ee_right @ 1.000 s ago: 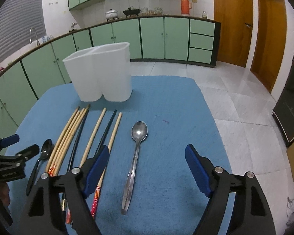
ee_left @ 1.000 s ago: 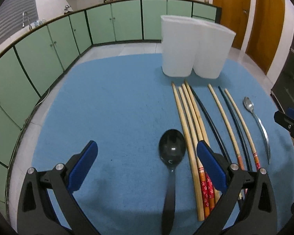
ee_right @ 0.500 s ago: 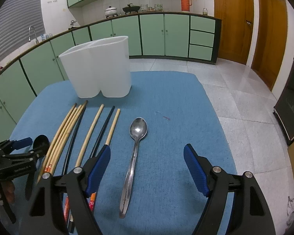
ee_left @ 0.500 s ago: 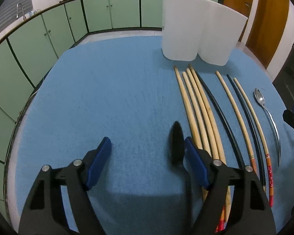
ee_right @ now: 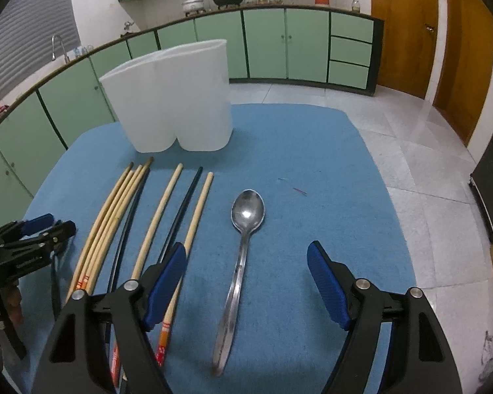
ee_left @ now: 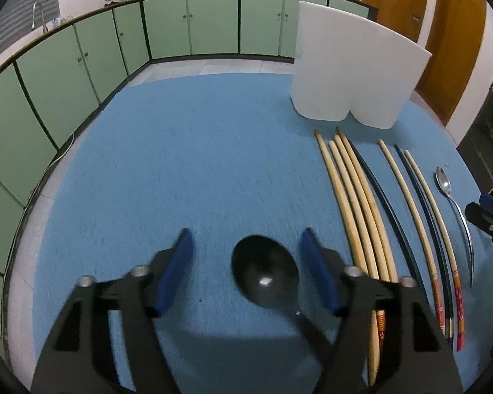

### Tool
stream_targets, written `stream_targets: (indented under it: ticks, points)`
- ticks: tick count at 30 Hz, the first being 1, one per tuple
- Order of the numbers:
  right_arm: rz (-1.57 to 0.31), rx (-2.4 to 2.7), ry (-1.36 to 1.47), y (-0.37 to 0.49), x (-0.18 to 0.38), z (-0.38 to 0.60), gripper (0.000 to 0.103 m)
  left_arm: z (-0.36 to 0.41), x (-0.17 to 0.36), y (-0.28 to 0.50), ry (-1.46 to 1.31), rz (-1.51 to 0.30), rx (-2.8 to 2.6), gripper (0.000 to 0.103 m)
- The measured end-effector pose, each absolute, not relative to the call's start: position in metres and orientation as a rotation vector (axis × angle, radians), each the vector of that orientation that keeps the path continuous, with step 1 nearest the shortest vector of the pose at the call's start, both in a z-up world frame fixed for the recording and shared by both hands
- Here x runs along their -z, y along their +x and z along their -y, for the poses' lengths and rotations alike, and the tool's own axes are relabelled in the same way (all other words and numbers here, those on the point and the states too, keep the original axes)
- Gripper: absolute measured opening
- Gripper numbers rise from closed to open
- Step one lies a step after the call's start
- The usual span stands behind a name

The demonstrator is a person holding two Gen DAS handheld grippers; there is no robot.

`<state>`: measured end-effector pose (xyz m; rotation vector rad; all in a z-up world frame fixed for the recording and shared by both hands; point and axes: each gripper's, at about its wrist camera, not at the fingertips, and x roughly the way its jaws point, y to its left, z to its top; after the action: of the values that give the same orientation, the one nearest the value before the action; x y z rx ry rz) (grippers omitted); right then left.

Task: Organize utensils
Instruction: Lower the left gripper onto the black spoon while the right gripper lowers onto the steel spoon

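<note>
Risk: left hand-held gripper [ee_left: 246,267] spread, straddling black spoon [ee_left: 265,274] bowl, unpinched | slip on closing | right hand-held gripper [ee_right: 246,284] closing astride steel spoon [ee_right: 240,259], left pad over chopstick [ee_right: 187,246] | snagging it

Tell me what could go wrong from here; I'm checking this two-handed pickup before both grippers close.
1. The left gripper straddles the black plastic spoon's wide bowl, not its handle; the rounded bowl could slip out.
2. The right gripper's closing jaws straddle the shiny metal spoon, but one blue finger overlaps the wooden chopsticks and may scatter them.
</note>
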<state>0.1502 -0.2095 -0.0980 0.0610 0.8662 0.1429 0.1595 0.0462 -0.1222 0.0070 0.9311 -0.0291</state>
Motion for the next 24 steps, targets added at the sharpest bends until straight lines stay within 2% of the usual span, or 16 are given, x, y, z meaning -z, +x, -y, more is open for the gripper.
stream_targets:
  ticks: [3,9,15,17,19,21,24]
  points:
    - [-0.887,-0.142,0.048,0.160,0.100,0.207,0.068,-0.050,0.118,0.156,-0.032,-0.942,0.010,0.081]
    - [-0.905,-0.134,0.070,0.178,0.104,0.207,0.064,-0.054,0.119,0.154,-0.057,-0.955,-0.003,0.080]
    - [-0.958,-0.120,0.091,0.197,0.113,0.208,0.060,-0.047,0.124,0.157,-0.061,-0.970,0.034,0.064]
    - [-0.967,-0.117,0.095,0.200,0.116,0.208,0.059,-0.046,0.124,0.158,-0.058,-0.966,0.044,0.054]
    - [-0.967,-0.113,0.090,0.202,0.116,0.206,0.058,-0.044,0.123,0.161,-0.057,-0.961,0.060,0.040]
    - [-0.965,-0.111,0.077,0.204,0.117,0.204,0.057,-0.043,0.122,0.164,-0.058,-0.958,0.075,0.032]
    - [-0.960,-0.109,0.063,0.201,0.118,0.200,0.045,-0.038,0.122,0.170,-0.050,-0.947,0.104,0.031]
